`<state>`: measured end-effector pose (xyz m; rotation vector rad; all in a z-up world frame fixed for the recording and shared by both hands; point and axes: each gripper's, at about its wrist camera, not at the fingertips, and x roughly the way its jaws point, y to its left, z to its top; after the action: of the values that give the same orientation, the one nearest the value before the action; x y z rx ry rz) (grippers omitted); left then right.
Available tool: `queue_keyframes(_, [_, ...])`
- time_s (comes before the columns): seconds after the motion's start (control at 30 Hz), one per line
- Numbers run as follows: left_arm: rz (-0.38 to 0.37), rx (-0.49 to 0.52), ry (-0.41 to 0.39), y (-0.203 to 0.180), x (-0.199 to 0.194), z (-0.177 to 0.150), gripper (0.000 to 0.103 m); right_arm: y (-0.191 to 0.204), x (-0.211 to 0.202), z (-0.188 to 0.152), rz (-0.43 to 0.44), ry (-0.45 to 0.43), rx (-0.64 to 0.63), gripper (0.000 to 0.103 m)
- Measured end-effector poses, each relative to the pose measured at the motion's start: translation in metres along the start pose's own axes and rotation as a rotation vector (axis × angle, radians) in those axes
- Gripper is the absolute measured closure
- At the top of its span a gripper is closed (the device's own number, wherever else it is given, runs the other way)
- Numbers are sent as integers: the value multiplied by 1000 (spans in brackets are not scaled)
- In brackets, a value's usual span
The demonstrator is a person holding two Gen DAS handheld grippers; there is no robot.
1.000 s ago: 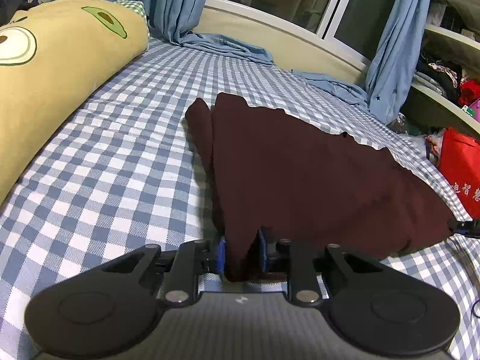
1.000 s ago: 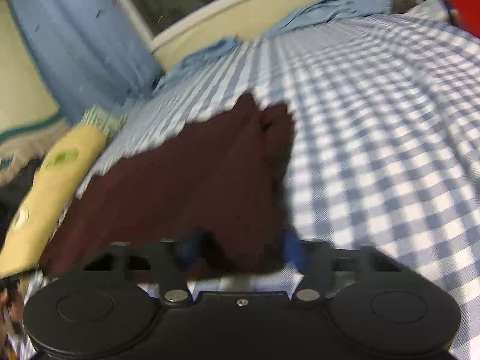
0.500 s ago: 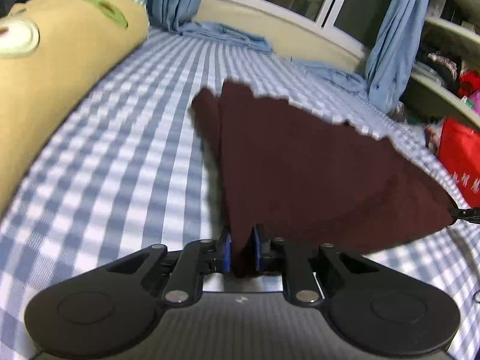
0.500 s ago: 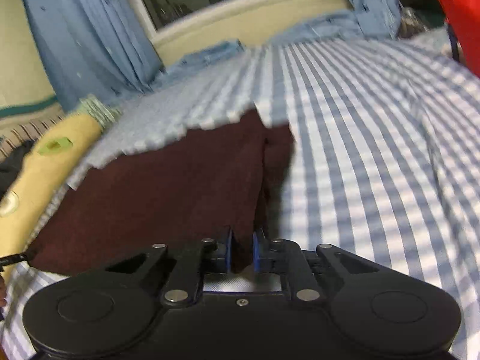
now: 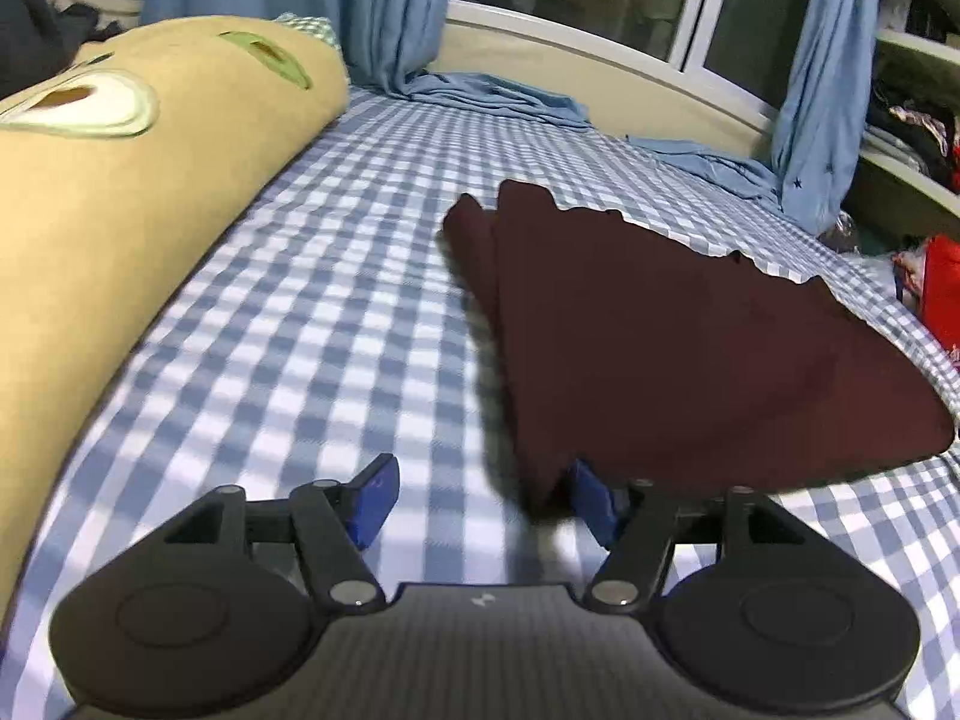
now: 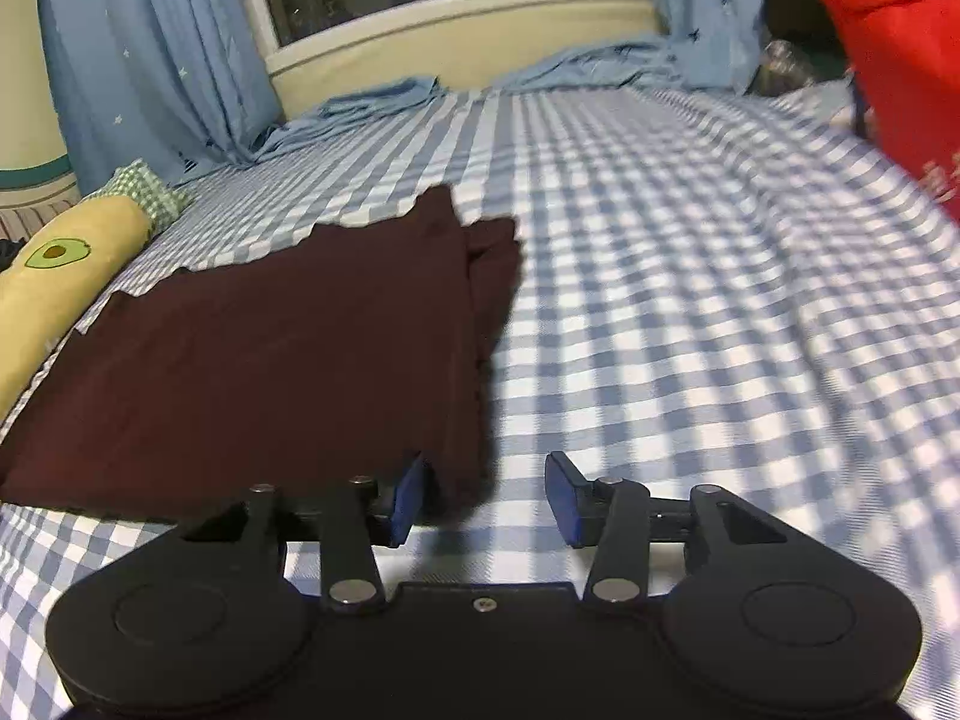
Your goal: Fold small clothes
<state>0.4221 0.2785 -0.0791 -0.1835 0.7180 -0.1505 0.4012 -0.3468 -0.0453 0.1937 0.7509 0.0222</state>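
Note:
A dark maroon garment (image 5: 660,348) lies folded flat on the blue-and-white checked bed sheet (image 5: 312,348). It also shows in the right wrist view (image 6: 270,360). My left gripper (image 5: 483,501) is open, with the garment's near left corner by its right pad. My right gripper (image 6: 486,495) is open, with the garment's near right corner by its left pad. Neither gripper holds the cloth.
A long yellow avocado-print pillow (image 5: 120,210) lies along the left side of the bed, also seen in the right wrist view (image 6: 54,288). Blue curtains (image 5: 384,6) hang by the window at the far end. A red bag (image 6: 900,78) stands at the right edge.
Both grippers were shut on the garment's near corners half a second ago. Now both have opened and let the cloth go; it rests flat on the sheet.

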Motion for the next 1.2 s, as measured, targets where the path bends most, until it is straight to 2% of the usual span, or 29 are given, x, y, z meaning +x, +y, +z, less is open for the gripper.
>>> queue_keyframes(0.1, [46,26,-29,2,-24,-4,34,1,-28,-3,-56,-64,-68,47])
queue_keyframes(0.17, [44,64,-60,-8,-40,-1,30,6,-44,-3,-39,-100,-102,43])
queue_keyframes(0.2, [28,76,-75,-15,-46,3,28,11,-52,-2,-13,-120,-111,38])
queue_keyframes(0.27, [-34,93,-113,-35,-52,13,15,22,-60,2,38,-149,-116,32])
queue_keyframes(0.3, [-65,93,-133,-46,-51,17,14,32,-60,4,82,-167,-116,27])
queue_keyframes(0.37, [-144,79,-156,-68,-39,27,12,52,-54,9,152,-183,-111,24])
queue_keyframes(0.5, [-216,74,-115,-105,0,31,12,105,-17,12,278,-174,-80,25])
queue_keyframes(0.57, [-220,60,-67,-113,21,26,12,125,3,10,337,-126,-63,25])
queue_keyframes(0.63, [-195,42,-21,-111,35,17,13,136,22,5,360,-66,-50,25])
queue_keyframes(0.77, [-131,35,2,-86,35,0,13,132,43,-5,286,-2,-80,26])
queue_keyframes(0.83, [-129,34,-3,-71,27,-5,14,112,45,-13,201,-9,-80,26])
queue_keyframes(0.87, [-141,32,-3,-65,24,-6,16,101,45,-16,165,-19,-75,31])
queue_keyframes(0.9, [-147,29,-1,-61,22,-6,17,91,45,-20,149,-27,-68,40])
queue_keyframes(0.97, [-144,20,-4,-59,16,-1,17,78,45,-22,170,-36,-45,44])
queue_keyframes(1.03, [-125,14,-56,-58,5,11,14,78,40,-20,171,-32,-40,42])
queue_keyframes(1.1, [-140,-27,-118,-52,-5,26,7,83,23,-20,176,-72,-42,22])
queue_keyframes(1.2, [-154,-127,-150,-29,-3,51,4,90,-6,-20,226,-154,-43,14])
